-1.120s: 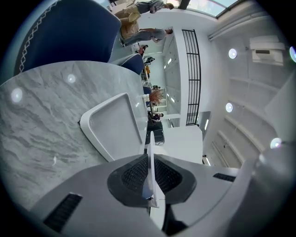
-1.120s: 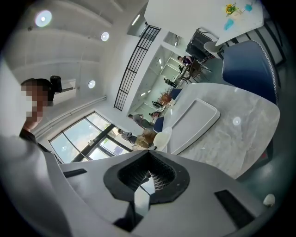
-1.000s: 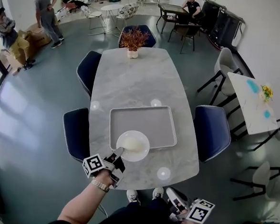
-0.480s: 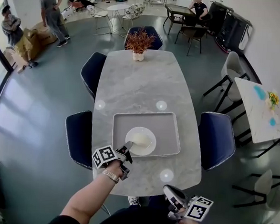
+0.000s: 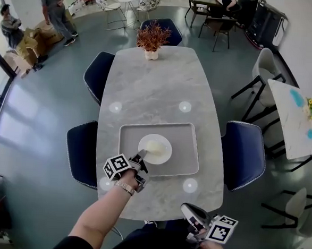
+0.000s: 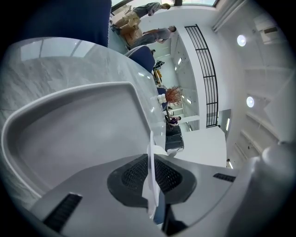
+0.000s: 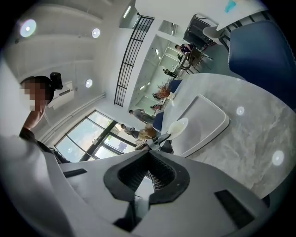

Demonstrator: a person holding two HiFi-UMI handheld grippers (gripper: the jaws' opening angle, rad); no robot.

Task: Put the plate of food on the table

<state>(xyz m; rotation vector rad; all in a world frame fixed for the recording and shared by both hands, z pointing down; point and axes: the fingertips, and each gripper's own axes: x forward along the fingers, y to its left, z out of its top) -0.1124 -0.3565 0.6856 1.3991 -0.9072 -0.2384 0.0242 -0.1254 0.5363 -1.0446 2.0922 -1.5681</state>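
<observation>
Left gripper (image 5: pixel 141 158): held at the near edge of the tray, jaws pressed onto the near rim of the plate; in the left gripper view (image 6: pixel 150 172) the thin white rim stands edge-on between the two dark pads.
Plate (image 5: pixel 155 148): white and round, over the middle of the tray and a little toward its left side; whether it rests on the tray or hangs just clear of it cannot be told.
Food (image 5: pixel 153 146): a pale mound in the middle of the plate.
Tray (image 5: pixel 185 150): grey, rectangular with rounded corners, lying flat on the near half of the table.
Right gripper (image 5: pixel 191 215): low by the person's body, off the table's near edge and well apart from the plate; in the right gripper view (image 7: pixel 148 157) its jaws meet at the tips with nothing between them.
Table (image 5: pixel 159 84): long, grey marble top.
Potted plant (image 5: pixel 151 40): reddish-brown, in a white pot at the table's far end.
Chairs: a dark blue chair (image 5: pixel 243 154) on the right, others along the left side and at the far end.
</observation>
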